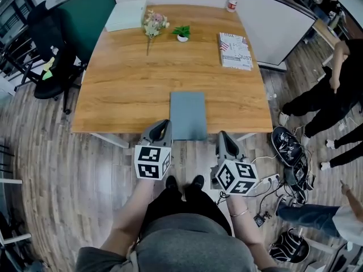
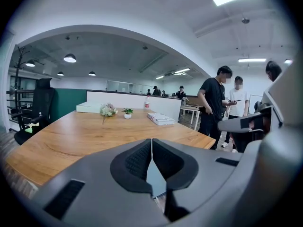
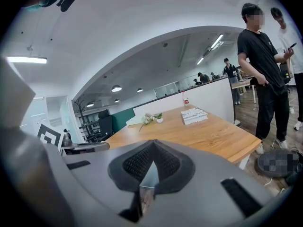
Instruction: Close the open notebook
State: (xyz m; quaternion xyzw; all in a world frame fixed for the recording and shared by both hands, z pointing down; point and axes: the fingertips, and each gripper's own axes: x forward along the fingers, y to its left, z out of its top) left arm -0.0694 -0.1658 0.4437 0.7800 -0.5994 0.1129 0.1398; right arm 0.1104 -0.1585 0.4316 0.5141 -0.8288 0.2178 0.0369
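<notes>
Jaws together — grey notebook (image 1: 188, 115) flat, closed

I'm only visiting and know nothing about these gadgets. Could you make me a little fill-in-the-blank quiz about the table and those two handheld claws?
1. The grey notebook at the near edge of the table already lies ____.
2. The left gripper and the right gripper both have their jaws ____, with nothing held between them.
3. The small potted plant stands just right of the ____.

Missing words: closed; shut; flowers.
</notes>
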